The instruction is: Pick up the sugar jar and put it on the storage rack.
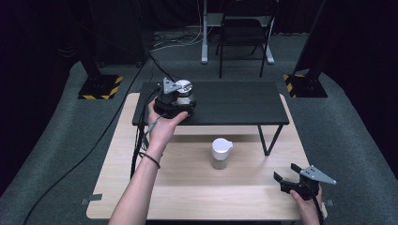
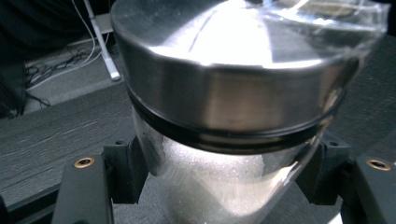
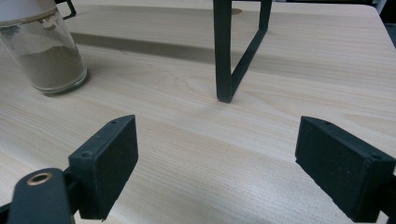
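**Left tongs on the steel-lidded jar at the shelf's left end**

Nearest you, your right gripper (image 1: 287,180) sits low over the table's (image 1: 197,187) front right corner with its jaws wide apart and nothing between them; in the right gripper view bare wood runs between the two pads (image 3: 109,161), with the shelf leg (image 3: 231,56) ahead and the brown-powder jar (image 3: 44,51) up at the far left, well apart.

Your left gripper (image 1: 174,107) is up on the black shelf (image 1: 234,105), at its left end near the front edge. Its jaws stand on either side of the jar (image 2: 219,186), and in the left gripper view the glass wall fills the gap between the black pads, so I judge them clamped on it, or all but. The jar stands upright, long axis vertical, steel lid (image 2: 233,60) on top and white grains showing through the glass below the black seal ring.

What the next move turns on: the jar lies straight ahead of the left tongs, gripped low on the body beneath the lid, so the heavy lid rides above the grip. If you lift, keep it plumb; a tilt would likely let it pivot in the pads. The white-lidded jar (image 1: 221,152) stands on the table's middle, just in front of the shelf, about midway between your two hands, the free right one better placed to take it.
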The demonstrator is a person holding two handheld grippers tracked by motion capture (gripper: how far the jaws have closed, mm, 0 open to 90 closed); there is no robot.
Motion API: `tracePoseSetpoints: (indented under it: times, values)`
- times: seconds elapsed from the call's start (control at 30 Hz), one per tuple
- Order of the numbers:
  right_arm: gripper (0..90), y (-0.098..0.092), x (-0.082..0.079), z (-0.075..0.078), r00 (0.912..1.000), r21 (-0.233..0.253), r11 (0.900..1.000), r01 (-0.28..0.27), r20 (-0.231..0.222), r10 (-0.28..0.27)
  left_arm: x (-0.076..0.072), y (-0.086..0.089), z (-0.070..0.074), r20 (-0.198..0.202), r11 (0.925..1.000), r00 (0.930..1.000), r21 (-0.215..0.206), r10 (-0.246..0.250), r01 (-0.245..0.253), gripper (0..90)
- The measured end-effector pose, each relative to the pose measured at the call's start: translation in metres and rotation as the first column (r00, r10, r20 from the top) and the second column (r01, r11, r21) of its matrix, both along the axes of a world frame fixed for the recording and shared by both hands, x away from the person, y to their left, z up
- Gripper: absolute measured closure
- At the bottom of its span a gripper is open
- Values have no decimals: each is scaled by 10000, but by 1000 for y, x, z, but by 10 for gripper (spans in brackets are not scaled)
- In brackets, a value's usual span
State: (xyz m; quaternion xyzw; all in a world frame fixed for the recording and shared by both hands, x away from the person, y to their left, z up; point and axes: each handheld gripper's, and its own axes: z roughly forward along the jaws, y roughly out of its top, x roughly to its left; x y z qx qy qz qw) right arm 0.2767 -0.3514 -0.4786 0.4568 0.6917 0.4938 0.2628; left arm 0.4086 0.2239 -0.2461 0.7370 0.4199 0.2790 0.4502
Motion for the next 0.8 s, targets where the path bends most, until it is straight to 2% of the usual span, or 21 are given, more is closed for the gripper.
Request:
tracePoseSetpoints:
  times: [0.27, 0.37, 0.5, 0.67, 0.8]
  values:
    - [121, 0, 0, 0, 10000, 2, 10000, -6, -6, 6, 8, 3, -2, -155, 9999, 9999, -158, -48, 46, 306]
    - [121, 0, 0, 0, 10000, -5, 10000, 2, -3, -2, 9, 6, 2, -441, 9998, 9990, -182, -103, 95, 236]
    - [121, 0, 0, 0, 10000, -8, 10000, -1, 7, 1, 2, 9, -3, -340, 9999, 9994, -130, -54, 50, 150]
    - [121, 1, 0, 0, 10000, -25, 10000, 10, -9, -10, -15, 21, -13, 96, 9994, 9995, -161, -295, 297, 95]
    - [121, 1, 0, 0, 10000, -39, 10000, 24, -14, -24, -31, 31, -21, 268, 9982, 9979, -56, -591, 593, 56]
